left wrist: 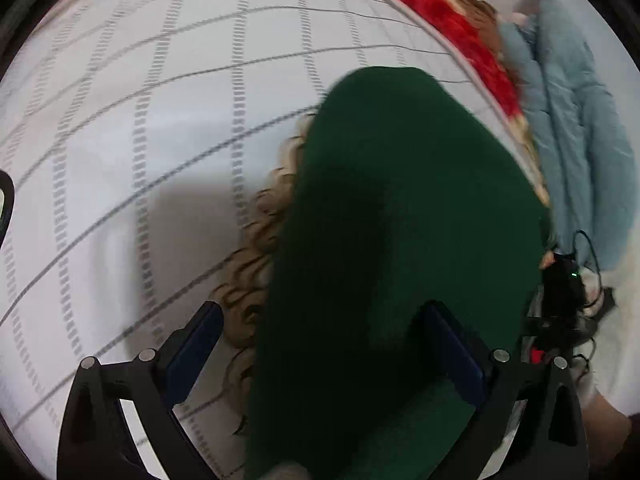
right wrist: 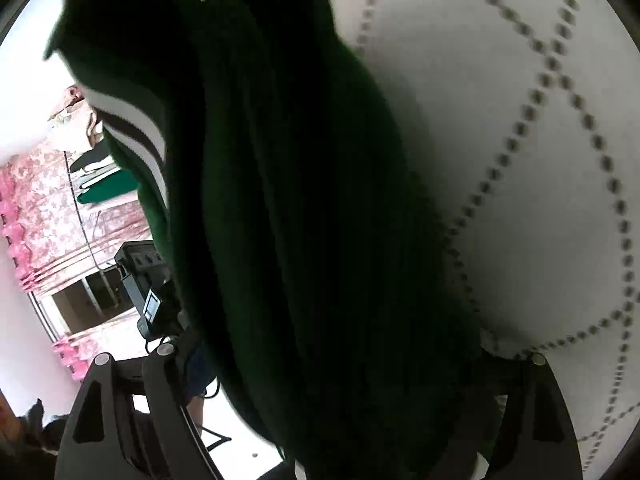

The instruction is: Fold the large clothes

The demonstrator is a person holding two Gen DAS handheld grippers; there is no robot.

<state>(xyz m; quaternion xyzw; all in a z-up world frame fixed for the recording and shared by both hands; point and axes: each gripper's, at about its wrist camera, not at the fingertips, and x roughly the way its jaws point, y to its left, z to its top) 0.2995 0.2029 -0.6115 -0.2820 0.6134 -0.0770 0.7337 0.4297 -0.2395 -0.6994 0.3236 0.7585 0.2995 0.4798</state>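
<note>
Left hand-held gripper: jaws stand wide. The green sweater runs up between them and covers the right pad's inner side, while the left pad is bare and clear of the cloth, so nothing is pinched; reads as open w/ fabric lying through the gap. The sweater lies ahead of it on the bed sheet, over a tan curly fleece that pokes out just left of the green edge.

Risks, as I judge them:
- closing now could grab the fleece along w/ the sweater, since both sit just by the left pad
- thick bunched knit may slip from a shallow bite, leaving the fold crooked
- black cables and a small device lie near the right finger, so a sweep that way could snag

Room: lots of bare sheet ahead-left of the left hand-held gripper. To the right it's tight, w/ a red patterned blanket and a blue garment near the sweater's far edge.

Right hand-held gripper: jaws wide too. Dark bunched sweater fills the gap and hides the pads, so can't tell if it presses or just brackets it. White stripe cuff hangs ahead-left. Open sheet to its right; left side cluttered, w/ the other hand-held gripper's body close.
</note>
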